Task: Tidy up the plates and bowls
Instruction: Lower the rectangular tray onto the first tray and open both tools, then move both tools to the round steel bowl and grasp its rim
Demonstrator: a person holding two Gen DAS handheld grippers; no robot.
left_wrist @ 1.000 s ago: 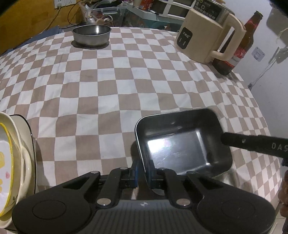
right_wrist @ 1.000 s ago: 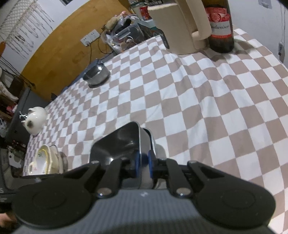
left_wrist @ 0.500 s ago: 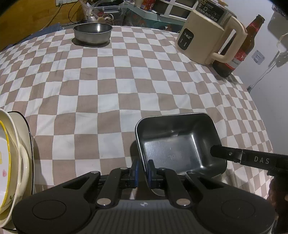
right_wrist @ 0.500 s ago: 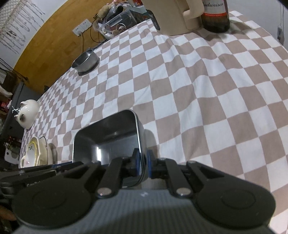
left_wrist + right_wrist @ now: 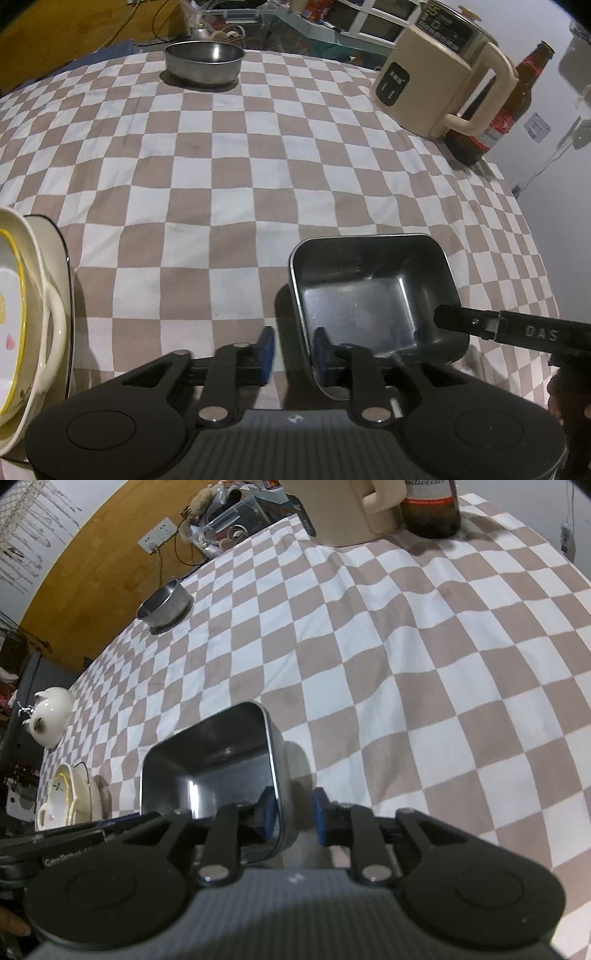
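Observation:
A rectangular steel tray rests on the checkered tablecloth at the near right; it also shows in the right wrist view. My left gripper is open, its jaws straddling the tray's near left wall. My right gripper is open, its jaws straddling the tray's right wall. A round steel bowl sits at the far side of the table, also in the right wrist view. A stack of cream ceramic dishes stands at the near left, also in the right wrist view.
A cream electric kettle and a brown beer bottle stand at the far right. A white teapot sits at the left table edge. Clutter and cables lie beyond the table's far edge.
Both grippers have opened and let go of the steel tray, which now rests on the cloth. Both cameras have drawn back a little.

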